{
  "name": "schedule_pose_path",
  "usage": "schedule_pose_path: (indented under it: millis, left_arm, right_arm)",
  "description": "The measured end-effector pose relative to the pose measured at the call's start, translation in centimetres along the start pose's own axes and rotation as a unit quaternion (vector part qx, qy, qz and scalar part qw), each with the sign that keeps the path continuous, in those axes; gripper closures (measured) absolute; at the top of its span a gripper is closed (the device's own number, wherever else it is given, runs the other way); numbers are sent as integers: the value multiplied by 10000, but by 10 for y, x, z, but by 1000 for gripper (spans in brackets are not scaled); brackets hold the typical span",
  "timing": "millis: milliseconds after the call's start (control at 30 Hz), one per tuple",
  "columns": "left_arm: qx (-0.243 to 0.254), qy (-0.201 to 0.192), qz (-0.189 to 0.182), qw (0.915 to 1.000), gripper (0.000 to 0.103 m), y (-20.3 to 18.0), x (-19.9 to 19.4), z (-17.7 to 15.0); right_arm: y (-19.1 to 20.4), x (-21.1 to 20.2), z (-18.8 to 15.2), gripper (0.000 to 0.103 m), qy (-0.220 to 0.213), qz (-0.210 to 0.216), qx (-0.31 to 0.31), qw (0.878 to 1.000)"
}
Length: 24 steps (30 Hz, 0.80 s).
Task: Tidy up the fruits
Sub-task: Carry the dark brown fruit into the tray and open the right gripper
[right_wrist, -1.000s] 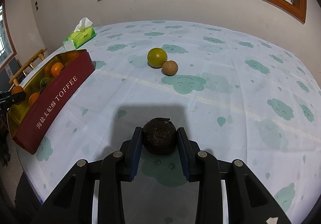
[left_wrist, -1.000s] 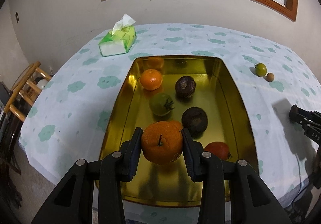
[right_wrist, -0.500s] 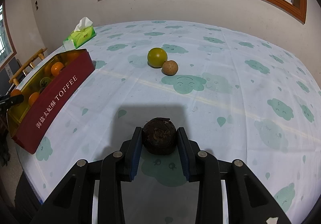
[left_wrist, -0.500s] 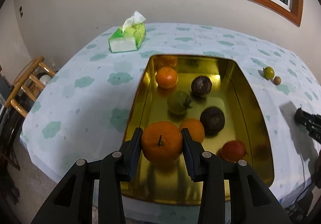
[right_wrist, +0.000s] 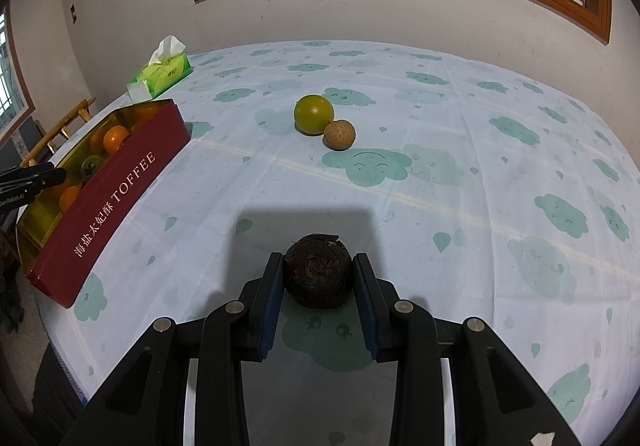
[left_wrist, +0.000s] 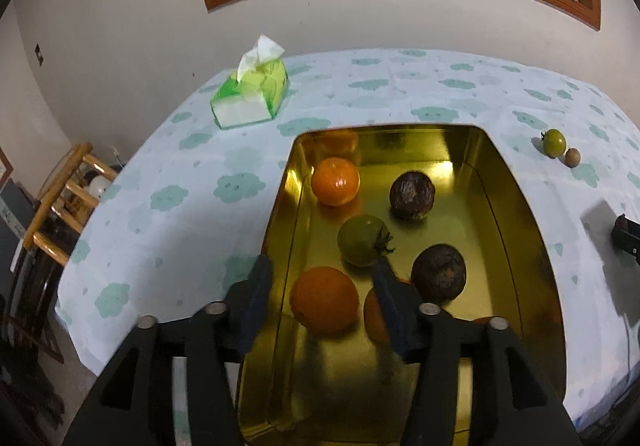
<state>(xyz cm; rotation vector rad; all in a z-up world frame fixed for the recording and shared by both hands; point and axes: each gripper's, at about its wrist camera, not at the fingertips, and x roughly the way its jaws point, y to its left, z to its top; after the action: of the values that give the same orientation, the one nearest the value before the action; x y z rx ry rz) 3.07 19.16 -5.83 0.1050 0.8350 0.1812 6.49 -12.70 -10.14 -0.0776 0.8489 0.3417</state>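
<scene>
While the left tongs (left_wrist: 324, 286) are opening around an orange (left_wrist: 324, 300) in the tin (left_wrist: 516, 206), the right tongs (right_wrist: 319, 286) clench a dark fruit (right_wrist: 319, 271).

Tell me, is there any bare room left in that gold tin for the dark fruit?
Yes. The gold tin is bare along its far wall, past the dark fruit inside, and down its right side. Its near middle is crowded, where the just-released orange lies. The held dark fruit could go there.

Gold-lined red tin (right_wrist: 120, 190); white tablecloth (right_wrist: 440, 206) with teal clouds.
</scene>
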Motion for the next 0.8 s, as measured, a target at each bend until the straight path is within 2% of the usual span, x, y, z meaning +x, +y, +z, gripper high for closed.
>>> schedule_pose_path:
  millis: [67,300,433,600,800]
  left_arm:
    - [66,-143,86,9998,40,-3,-7,1]
    - [39,-336,163,9993,39,-3,-22,4]
    - [-62,-363,146,9992,39,-1,-26,5]
    - [-145,-405,216,9988,38,4,-29,3]
    - [-372,-359,258,9983,38,19,-29,-4]
  right_arm:
    - [-1,0,0,72,1,37,31,10000]
    - [-2,1,0,72,31,64,46,10000]
    - [5,-5,5,72,7,219,84,9997]
    - [36,-24,21,72,-162,664,-68,9976]
    - [109,-46,43,72,-324,1446,-625,9870]
